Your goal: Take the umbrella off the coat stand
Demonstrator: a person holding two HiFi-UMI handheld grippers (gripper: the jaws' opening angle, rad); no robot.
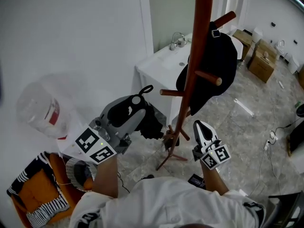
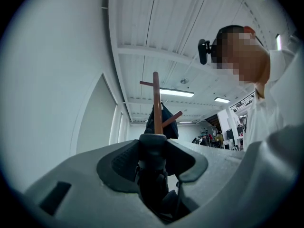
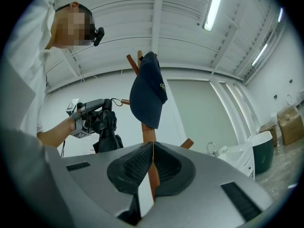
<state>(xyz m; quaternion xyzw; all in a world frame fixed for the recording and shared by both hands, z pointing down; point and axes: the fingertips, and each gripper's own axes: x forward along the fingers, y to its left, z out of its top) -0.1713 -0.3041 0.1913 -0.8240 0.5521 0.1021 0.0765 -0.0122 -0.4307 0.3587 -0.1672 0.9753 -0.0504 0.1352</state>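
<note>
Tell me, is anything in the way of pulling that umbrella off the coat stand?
Possibly one thing: the umbrella has its strap loop by the tip of a side peg, and I cannot tell if it is free. Nothing else visible blocks it.

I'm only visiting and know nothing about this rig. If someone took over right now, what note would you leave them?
Left gripper: shut on the folded black umbrella, beside the coat stand.
Right gripper: shut, empty, close to the stand's pole but apart from it.
Done: the umbrella is gripped. Its strap loop looks just clear of the lower peg, though I can't be sure.
Left: draw the umbrella away from the stand. The dark cap hanging higher up probably stays.
</note>
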